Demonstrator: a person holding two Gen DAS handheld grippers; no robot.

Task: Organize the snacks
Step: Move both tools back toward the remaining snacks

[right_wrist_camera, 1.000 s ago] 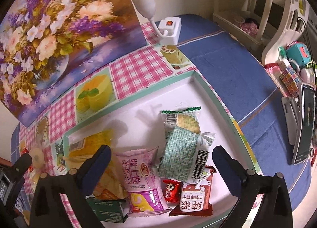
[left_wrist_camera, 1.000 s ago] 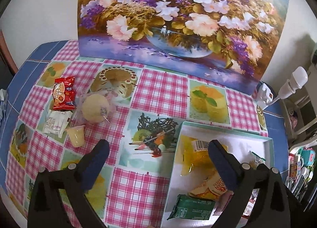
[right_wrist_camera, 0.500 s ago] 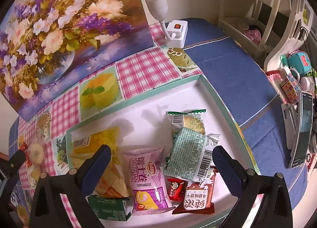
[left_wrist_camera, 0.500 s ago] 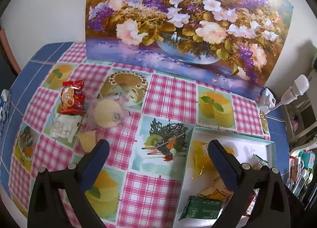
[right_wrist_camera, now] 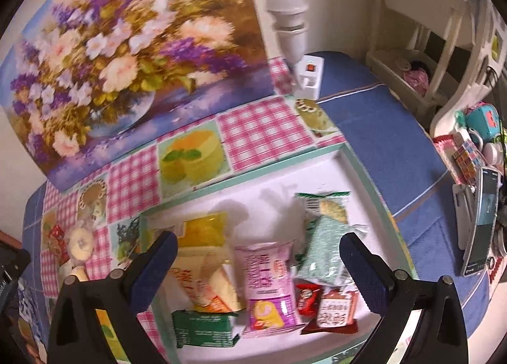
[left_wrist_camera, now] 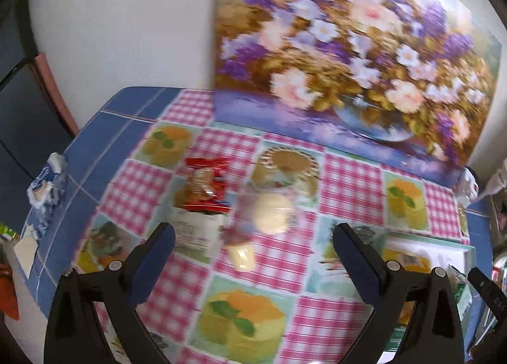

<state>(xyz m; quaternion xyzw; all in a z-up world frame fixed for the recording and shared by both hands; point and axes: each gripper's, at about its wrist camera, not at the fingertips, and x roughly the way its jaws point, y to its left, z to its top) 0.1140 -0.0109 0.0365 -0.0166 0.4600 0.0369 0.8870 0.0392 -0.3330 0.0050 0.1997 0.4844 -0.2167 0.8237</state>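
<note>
Both the left hand-held gripper (left_wrist_camera: 253, 250) and right hand-held gripper (right_wrist_camera: 258, 258) gape wide, empty; a pale round clear-wrapped cake (left_wrist_camera: 272, 213) (blurred) lies on the checked worktop (left_wrist_camera: 348, 180).

Glossy plastic snack wrappers (right_wrist_camera: 269, 281) lie in a smooth white tray (right_wrist_camera: 279, 174) on shiny checked oilcloth (left_wrist_camera: 285, 256).

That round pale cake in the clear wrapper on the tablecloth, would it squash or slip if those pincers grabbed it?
The round cake looks soft, so it would probably squash. Its clear, glossy film may slip or crinkle. It likely weighs little.
</note>
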